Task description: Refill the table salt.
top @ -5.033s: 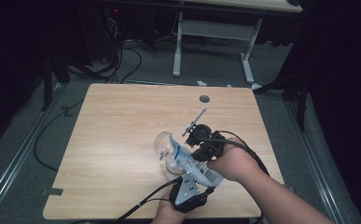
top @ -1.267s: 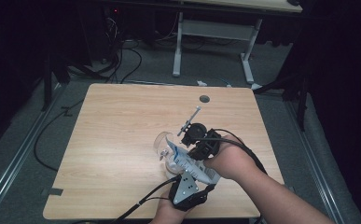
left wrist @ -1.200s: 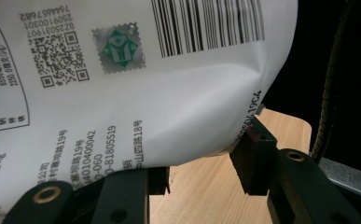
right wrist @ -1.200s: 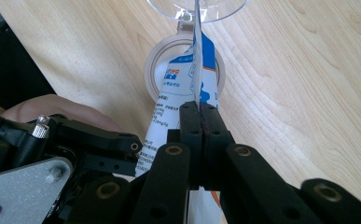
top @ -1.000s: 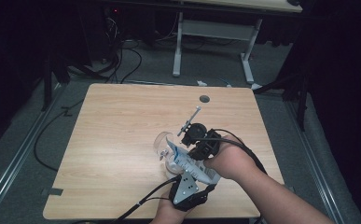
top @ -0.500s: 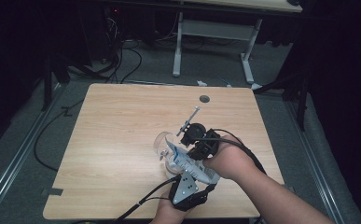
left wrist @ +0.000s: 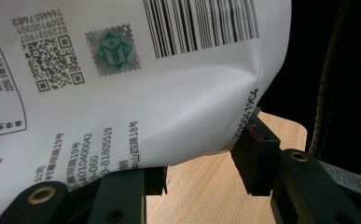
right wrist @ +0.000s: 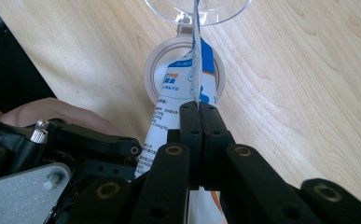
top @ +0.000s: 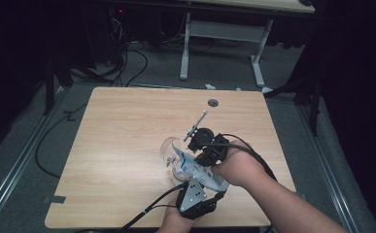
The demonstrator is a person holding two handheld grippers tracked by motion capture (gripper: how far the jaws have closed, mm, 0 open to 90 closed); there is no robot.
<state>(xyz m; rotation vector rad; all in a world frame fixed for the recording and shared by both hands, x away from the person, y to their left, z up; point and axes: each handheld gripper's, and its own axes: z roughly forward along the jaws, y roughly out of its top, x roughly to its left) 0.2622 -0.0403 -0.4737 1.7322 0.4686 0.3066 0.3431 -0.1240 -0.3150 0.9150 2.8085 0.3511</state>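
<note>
pouch (right wrist: 187,88) | right hand-held gripper (right wrist: 199,116) clamped on its edge | left hand-held gripper (left wrist: 201,163) clamped on its body

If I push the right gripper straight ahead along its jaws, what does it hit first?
Probably the clear glass: the right gripper, shut on the white pouch, points along the pouch's edge toward it. Depth is hard to judge.

One wooden counter (top: 127,145) carries the work. Two claws are over it at about five o'clock: the left claw (top: 195,194) and the right claw (top: 202,141). There is one white printed pouch (top: 197,170) and one clear glass (top: 168,150). The pouch bears one barcode (left wrist: 201,23), one QR code (left wrist: 54,60) and one green stamp (left wrist: 113,49). At twelve o'clock the counter has one round grommet (top: 213,103).
</note>
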